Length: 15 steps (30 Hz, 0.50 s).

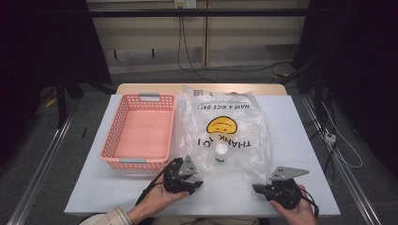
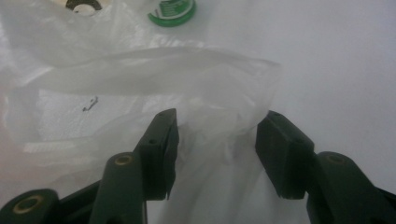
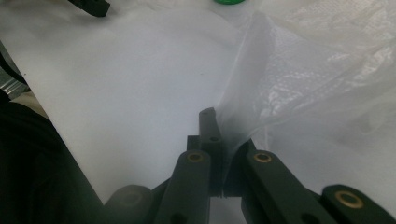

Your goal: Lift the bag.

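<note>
Plastic bag lies on white table, pink basket beside.

A thin see-through plastic bag with a yellow face and black words is spread flat on the table's middle, its crinkled open end near the front edge, a small green-capped thing seen inside.

basket left of bag (on table)
</note>
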Motion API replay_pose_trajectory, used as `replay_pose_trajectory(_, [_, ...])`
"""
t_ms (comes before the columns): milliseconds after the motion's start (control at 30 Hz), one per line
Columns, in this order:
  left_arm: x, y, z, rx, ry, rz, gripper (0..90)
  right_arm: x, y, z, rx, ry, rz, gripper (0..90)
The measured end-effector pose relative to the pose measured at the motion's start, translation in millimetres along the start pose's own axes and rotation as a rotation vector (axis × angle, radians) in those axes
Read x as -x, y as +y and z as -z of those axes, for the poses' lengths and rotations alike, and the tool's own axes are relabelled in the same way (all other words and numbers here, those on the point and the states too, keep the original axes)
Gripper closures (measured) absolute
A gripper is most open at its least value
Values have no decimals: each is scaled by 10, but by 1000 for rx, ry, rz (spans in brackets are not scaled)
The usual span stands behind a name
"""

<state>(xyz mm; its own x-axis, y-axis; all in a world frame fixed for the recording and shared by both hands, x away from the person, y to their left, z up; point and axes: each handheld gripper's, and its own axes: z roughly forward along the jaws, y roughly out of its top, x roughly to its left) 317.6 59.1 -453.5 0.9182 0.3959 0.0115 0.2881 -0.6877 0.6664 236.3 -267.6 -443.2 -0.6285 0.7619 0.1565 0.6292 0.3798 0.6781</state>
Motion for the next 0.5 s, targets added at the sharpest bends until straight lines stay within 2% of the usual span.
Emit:
replay_pose_trajectory(33, [-26,-4,-18,11,-40,26,497,1,0,-1,0,0,0,900])
replay_pose_trajectory(67, [-55,-3,-24,12,-61,55,517,1,0,-1,-1,0,0,900])
replay_pose_trajectory(167, [-77,18,-17,-11,-62,66,596,4,3,-6,-2,2,-3,900])
replay_pose_trajectory(200, [-71,31,-13,-26,-43,57,633,8,4,-8,-1,2,-4,900])
replay_pose_trajectory(233, [-62,37,-21,-7,-46,79,705,11,4,-10,-4,1,-7,900])
replay_pose_trajectory(267, [-77,29,-24,-5,-75,84,828,13,4,-11,-4,1,-8,900])
replay_pose_trajectory(300, [-106,30,-11,-31,-83,48,876,15,6,-11,-3,3,-9,900])
replay_pose_trajectory(333, [-78,26,-22,-1,-88,90,890,16,7,-10,-1,5,-10,900])
replay_pose_trajectory(367, [-82,26,-16,-10,-88,73,898,16,7,-10,0,8,-11,900])
replay_pose_trajectory(400, [-68,24,-17,-2,-83,85,900,20,9,-10,4,10,-14,900])
replay_pose_trajectory(433, [-71,22,-8,-5,-82,76,900,24,14,-11,9,14,-15,900])
replay_pose_trajectory(467, [-62,21,1,6,-63,85,900,27,19,-13,13,21,-15,900])
replay_pose_trajectory(500, [-73,13,11,21,-93,94,900,26,25,-13,14,24,-16,900])
